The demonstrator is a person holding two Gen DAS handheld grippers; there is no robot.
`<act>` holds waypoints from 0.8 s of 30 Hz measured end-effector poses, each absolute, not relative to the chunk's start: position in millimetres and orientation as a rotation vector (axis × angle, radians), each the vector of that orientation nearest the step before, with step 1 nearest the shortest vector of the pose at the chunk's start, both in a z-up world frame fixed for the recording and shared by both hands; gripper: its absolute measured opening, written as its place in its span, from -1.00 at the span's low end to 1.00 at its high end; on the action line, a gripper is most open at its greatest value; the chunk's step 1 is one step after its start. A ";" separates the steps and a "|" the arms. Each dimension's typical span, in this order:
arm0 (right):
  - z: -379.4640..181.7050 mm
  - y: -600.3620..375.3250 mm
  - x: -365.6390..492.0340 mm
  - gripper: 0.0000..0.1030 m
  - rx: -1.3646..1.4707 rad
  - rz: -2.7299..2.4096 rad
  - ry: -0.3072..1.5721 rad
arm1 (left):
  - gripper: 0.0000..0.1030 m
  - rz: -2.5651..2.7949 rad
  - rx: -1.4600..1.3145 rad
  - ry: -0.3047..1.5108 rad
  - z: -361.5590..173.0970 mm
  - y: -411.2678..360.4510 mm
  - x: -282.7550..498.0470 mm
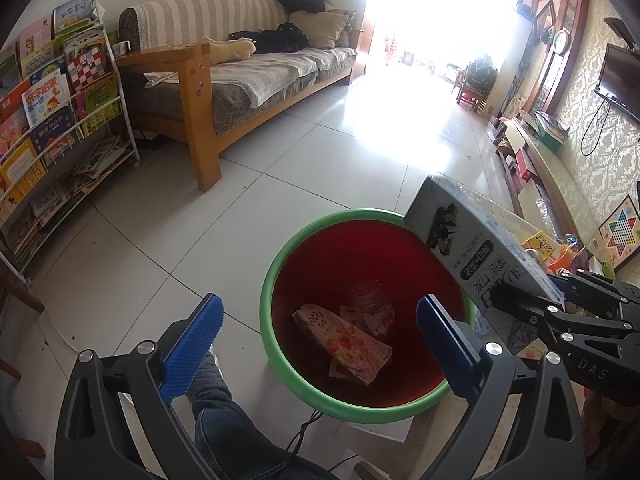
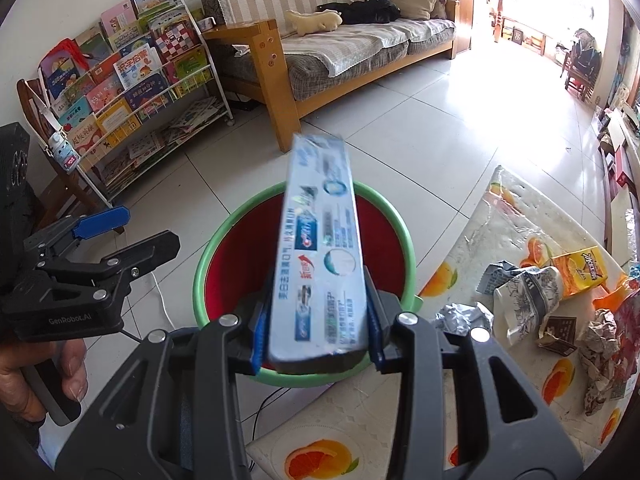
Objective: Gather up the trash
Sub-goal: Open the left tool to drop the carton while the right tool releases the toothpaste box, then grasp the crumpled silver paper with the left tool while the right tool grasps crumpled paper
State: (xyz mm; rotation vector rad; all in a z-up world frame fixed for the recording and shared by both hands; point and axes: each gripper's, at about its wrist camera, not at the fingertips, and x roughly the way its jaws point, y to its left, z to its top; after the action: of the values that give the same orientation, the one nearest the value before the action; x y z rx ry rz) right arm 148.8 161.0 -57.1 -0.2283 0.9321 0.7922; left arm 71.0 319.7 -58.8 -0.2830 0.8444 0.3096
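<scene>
My right gripper [image 2: 316,332]: matt black plastic arms w/ shiny metal pins; pads [image 2: 258,334] are ribbed blue rubbery stuff. Left gripper [image 1: 320,332] same build. Box [image 2: 320,248] I'm holding is glossy printed cardboard, smooth. Bin [image 1: 280,256]: smooth plastic, green rim, red inside, slight sheen. In it, a pink cardboard pack [image 1: 344,340] and a clear, crinkly plastic bottle [image 1: 370,306]. Table cover [image 2: 480,240] at the near edge looks like glossy plastic sheet, wrinkled. Crumpled foil [image 2: 464,316] on it, shiny. Floor [image 1: 240,200]: glossy tile. Sofa [image 1: 248,76]: woven cloth on varnished wood frame.
</scene>
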 end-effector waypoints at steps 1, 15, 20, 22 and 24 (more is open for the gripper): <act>-57.9 162.6 149.6 -0.10 -0.231 0.792 0.935 | 0.82 0.314 -0.285 0.843 -59.0 320.6 70.5; -45.0 137.9 147.1 0.54 -0.211 0.740 0.890 | 0.84 0.279 -0.276 0.833 -51.0 305.1 73.6; -33.2 105.9 141.7 0.82 -0.189 0.686 0.858 | 0.85 0.216 -0.265 0.836 -43.3 283.0 78.5; -30.3 85.4 138.5 0.91 -0.175 0.649 0.852 | 0.85 0.184 -0.257 0.837 -40.8 268.8 82.0; -29.4 61.7 134.6 0.91 -0.167 0.614 0.849 | 0.85 0.150 -0.245 0.837 -38.3 251.1 85.6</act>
State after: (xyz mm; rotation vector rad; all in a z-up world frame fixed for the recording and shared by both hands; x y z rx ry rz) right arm 134.6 61.7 -29.4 -0.1669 0.8487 0.6136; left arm 85.6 251.1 -38.3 -0.2454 0.8369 0.1497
